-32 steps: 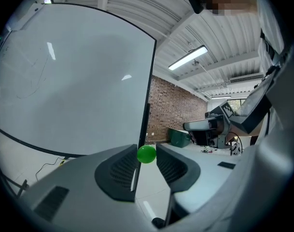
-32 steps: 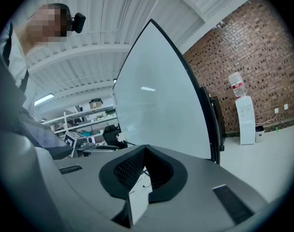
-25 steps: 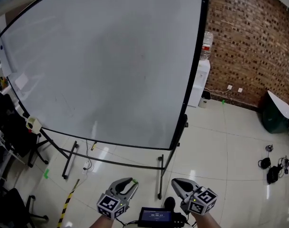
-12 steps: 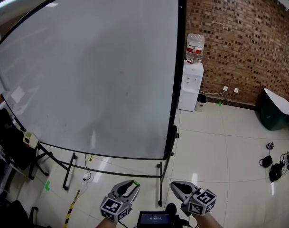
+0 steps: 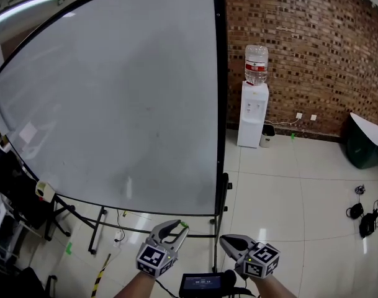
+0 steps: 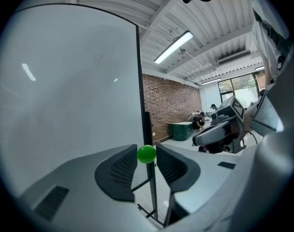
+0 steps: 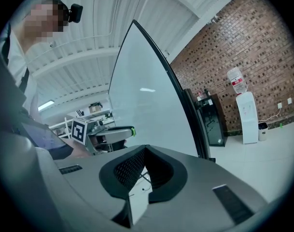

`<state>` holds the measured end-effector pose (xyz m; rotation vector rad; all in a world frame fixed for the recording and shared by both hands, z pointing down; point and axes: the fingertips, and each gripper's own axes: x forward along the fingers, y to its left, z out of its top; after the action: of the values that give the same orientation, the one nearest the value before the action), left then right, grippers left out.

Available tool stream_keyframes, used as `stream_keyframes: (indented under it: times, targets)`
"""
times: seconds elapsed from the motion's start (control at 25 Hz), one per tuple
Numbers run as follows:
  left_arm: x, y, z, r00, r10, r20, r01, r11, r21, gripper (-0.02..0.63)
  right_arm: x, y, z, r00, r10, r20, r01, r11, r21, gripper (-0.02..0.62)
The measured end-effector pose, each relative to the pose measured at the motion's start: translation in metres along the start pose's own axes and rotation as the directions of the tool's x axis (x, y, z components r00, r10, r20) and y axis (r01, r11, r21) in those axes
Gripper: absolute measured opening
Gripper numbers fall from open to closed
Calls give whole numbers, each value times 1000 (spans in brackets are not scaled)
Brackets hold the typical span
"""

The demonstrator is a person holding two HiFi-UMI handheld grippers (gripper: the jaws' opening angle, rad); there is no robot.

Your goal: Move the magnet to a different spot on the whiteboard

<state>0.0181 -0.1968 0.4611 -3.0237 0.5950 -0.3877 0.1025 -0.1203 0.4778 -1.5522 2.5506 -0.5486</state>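
**Green magnet held in the left grip, off the board; board edge now left of where it was**

Item 1 — left hand-held gripper: clenched on the magnet, a small green ball pinched between the two jaw tips. The magnet is carried in the air, clear of the whiteboard. It is on the near side of the board's lower right corner, above the floor. The grip matches that of a second ago. The gripper itself now sits a little higher and farther in.

Item 2 — right hand-held gripper: jaw tips together, nothing between them. It is just right of the left one and apart from it, pointing towards the foot of the board's stand. It is slightly farther in than before.

Item 3, whiteboard: large, black-framed, blank face, on a black metal stand. Since the earlier frame its right edge has shifted left across the head view, from right of centre to about the middle.

Item 4, water dispenser: white, with a bottle on top. It stands against the brick wall, just right of the board's edge. A second ago the frame cut across it; now it shows whole.

Item 5, dark green bin: white lid, far right, with cables on the floor near it. Both have shifted little.

Item 6, small screen: at the near edge, between the two grippers.
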Motion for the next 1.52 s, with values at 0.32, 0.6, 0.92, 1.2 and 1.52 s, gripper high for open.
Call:
stream_keyframes:
  times: [0.32,0.6,0.92,1.2,1.52]
  targets:
    - [49,22,62,997,59,43,-68,968,243,147,0,-28,12,1000,-2,15,2,1000,6,23]
    - [81,40,105,985,160,64,-172,919,355,147,2,-52,29,999,-8,36,8,1000,4,21]
    - [106,62,127,945,325,19,-307,871,383,147,9,-64,46,998,29,59,-29,1000,5,21]
    - [111,63,130,911,412,12,-383,833,399,146,9,-75,49,997,44,59,-45,999,10,21]
    - [118,66,129,888,460,20,-423,796,433,150,13,-87,50,997,68,47,-68,998,7,23]
